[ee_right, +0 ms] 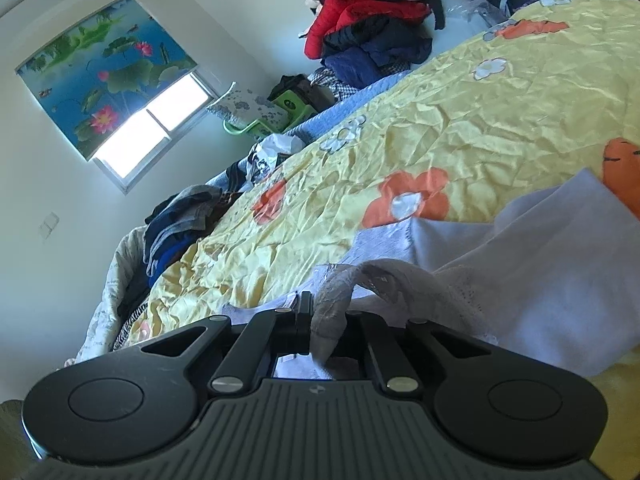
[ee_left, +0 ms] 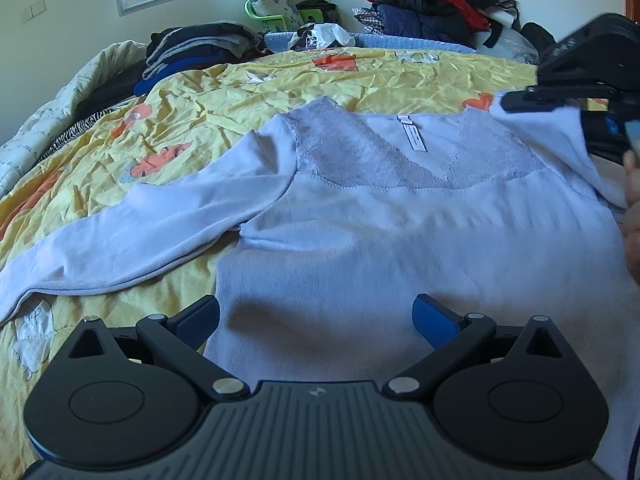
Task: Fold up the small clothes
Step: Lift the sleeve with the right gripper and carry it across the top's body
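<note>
A pale lilac long-sleeved top [ee_left: 400, 232] with a lace yoke lies spread on the yellow flowered bedspread [ee_left: 400, 76]. Its left sleeve [ee_left: 120, 240] stretches out to the left. My left gripper [ee_left: 316, 320] is open and empty, hovering over the top's lower body. My right gripper [ee_left: 560, 100] is at the top's right shoulder, shut on the fabric and lifting it. In the right wrist view the right gripper [ee_right: 328, 320] pinches the lace and lilac cloth [ee_right: 520, 272], which bunches over its fingers.
A stack of dark folded clothes [ee_left: 200, 48] sits at the bed's far left. A heap of red and dark jackets [ee_left: 424, 0] lies beyond the bed at the back right. A green chair with a cushion [ee_left: 272, 4] stands under the window [ee_right: 152, 120].
</note>
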A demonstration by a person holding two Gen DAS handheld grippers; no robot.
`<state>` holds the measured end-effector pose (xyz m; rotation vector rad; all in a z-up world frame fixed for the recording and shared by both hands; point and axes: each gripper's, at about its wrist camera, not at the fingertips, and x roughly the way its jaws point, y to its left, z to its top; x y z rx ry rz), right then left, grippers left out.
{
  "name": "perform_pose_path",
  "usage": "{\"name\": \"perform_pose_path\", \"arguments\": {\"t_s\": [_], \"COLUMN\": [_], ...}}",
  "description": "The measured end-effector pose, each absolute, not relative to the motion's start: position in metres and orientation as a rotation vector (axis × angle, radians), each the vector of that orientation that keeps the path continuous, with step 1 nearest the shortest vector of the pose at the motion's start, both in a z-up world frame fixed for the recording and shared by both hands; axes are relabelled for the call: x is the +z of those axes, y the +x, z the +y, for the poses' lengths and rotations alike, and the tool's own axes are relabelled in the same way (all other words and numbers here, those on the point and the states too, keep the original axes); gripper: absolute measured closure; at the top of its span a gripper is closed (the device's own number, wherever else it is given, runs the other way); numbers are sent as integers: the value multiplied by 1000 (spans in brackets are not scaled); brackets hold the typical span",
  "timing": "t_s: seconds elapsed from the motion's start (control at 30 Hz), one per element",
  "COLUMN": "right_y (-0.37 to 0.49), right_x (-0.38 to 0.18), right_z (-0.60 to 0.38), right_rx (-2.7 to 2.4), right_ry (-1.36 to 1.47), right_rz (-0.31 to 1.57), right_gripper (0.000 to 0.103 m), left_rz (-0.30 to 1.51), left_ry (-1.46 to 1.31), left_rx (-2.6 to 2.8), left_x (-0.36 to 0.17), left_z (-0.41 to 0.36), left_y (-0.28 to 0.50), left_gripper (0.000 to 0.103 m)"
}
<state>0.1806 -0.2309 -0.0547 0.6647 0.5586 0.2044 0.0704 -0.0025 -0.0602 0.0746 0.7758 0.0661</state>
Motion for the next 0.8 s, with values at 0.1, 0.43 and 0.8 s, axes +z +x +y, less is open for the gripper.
{"name": "perform_pose_path", "arguments": {"t_s": [0.1,0.43,0.8], "right_y": [182,183,191], "right_x": [-54,-55,-53], "right_z": [-221,-198,-171], "right_rx": [211,217,228], "right_ry": [650,592,555], "right_rz": [563,573,576], "right_gripper": [95,95,93], "left_rz": [777,755,675], "left_ry": [67,51,53], "left_rx": [61,51,38], "left_x": [-61,-64,-73], "left_z": [-2,1,0], "left_y": [70,65,56], "left_gripper": [0,0,0]}}
